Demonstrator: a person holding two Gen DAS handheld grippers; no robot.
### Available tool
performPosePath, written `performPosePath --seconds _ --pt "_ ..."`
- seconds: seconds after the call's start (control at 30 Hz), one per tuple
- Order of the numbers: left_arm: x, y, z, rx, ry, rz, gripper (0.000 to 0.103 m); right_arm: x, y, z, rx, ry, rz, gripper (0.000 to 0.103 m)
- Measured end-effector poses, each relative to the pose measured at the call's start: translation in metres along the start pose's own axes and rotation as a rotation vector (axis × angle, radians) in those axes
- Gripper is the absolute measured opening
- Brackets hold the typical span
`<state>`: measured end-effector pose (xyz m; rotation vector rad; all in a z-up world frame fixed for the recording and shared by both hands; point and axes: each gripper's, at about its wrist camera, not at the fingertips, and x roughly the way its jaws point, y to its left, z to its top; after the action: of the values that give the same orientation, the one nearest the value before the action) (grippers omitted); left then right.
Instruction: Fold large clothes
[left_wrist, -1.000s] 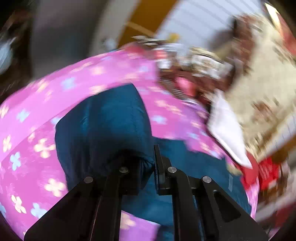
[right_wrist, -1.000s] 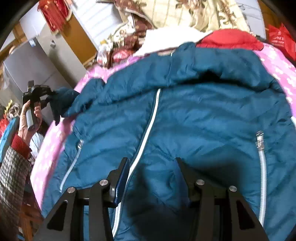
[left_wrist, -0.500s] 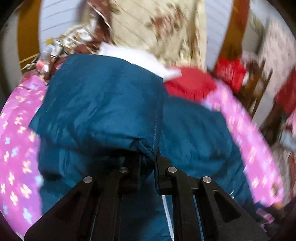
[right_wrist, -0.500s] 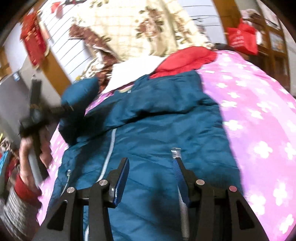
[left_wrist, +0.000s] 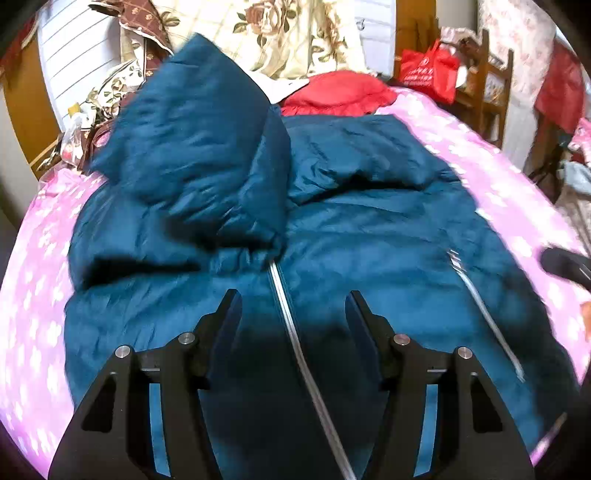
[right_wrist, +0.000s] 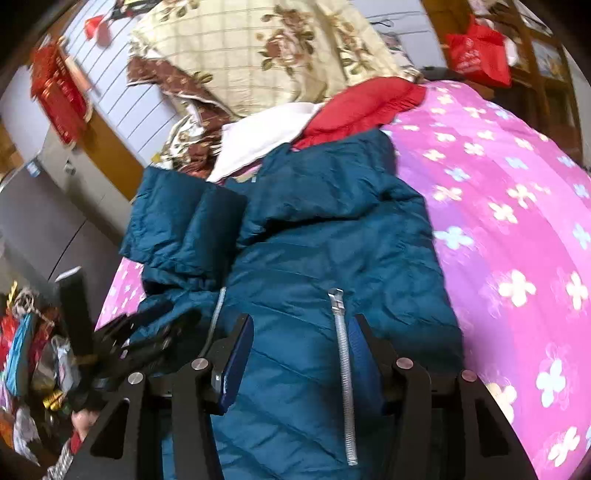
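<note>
Both grippers tilt down over the teal puffer jacket (left_wrist: 369, 229) lying on the pink floral bed (right_wrist: 517, 221) — left gripper (left_wrist: 293, 306) just opened, sleeve (left_wrist: 192, 155) dropped across the chest, right gripper (right_wrist: 301, 332) open, holding nothing.

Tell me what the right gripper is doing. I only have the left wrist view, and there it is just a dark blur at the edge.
Observer: The right gripper is open over the blue jacket, with nothing pinched between its fingers.
Operator: Which part of the jacket is it over?
Observer: The lower front. The silver pocket zipper runs just inside one of its fingers.
</note>
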<state>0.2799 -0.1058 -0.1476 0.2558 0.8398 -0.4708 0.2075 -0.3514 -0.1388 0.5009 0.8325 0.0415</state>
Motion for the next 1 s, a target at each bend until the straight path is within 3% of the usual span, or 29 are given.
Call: performPosePath --seconds 0.1,0.3,0.4,0.5,0.67,0.73,0.9,0.97,1.0 --pt "-0.034 0.003 -0.023 -0.033 -0.042 -0.005 0.059 0.005 0.018 0.007 -0.058 0.004 -0.015 0.052" --pt "-0.085 0.037 -0.078 -0.156 -0.081 0.119 0.064 0.016 0.048 0.033 -0.099 0.009 0.002 0.052" --pt "-0.099 0.062 -0.097 -0.26 -0.094 0.145 0.064 0.028 0.059 0.049 -0.081 0.023 0.07 0.072" --pt "-0.109 0.077 -0.11 -0.323 -0.119 0.172 0.064 0.054 0.057 0.062 -0.015 0.058 0.111 0.074" --pt "-0.121 0.095 -0.121 -0.383 -0.136 0.21 0.064 0.108 0.037 0.061 0.032 0.155 -0.023 0.073" --pt "-0.123 0.097 -0.124 -0.391 -0.138 0.228 0.064 0.11 0.026 0.057 0.053 0.138 -0.089 0.073" --pt "-0.13 0.103 -0.129 -0.404 -0.152 0.267 0.064 0.099 0.001 0.054 0.095 0.102 -0.103 0.073" --pt "-0.128 0.106 -0.13 -0.426 -0.146 0.255 0.064 0.103 -0.003 0.057 0.089 0.112 -0.113 0.066" --pt "-0.128 0.107 -0.132 -0.438 -0.141 0.247 0.064 0.107 -0.003 0.057 0.088 0.123 -0.11 0.058"
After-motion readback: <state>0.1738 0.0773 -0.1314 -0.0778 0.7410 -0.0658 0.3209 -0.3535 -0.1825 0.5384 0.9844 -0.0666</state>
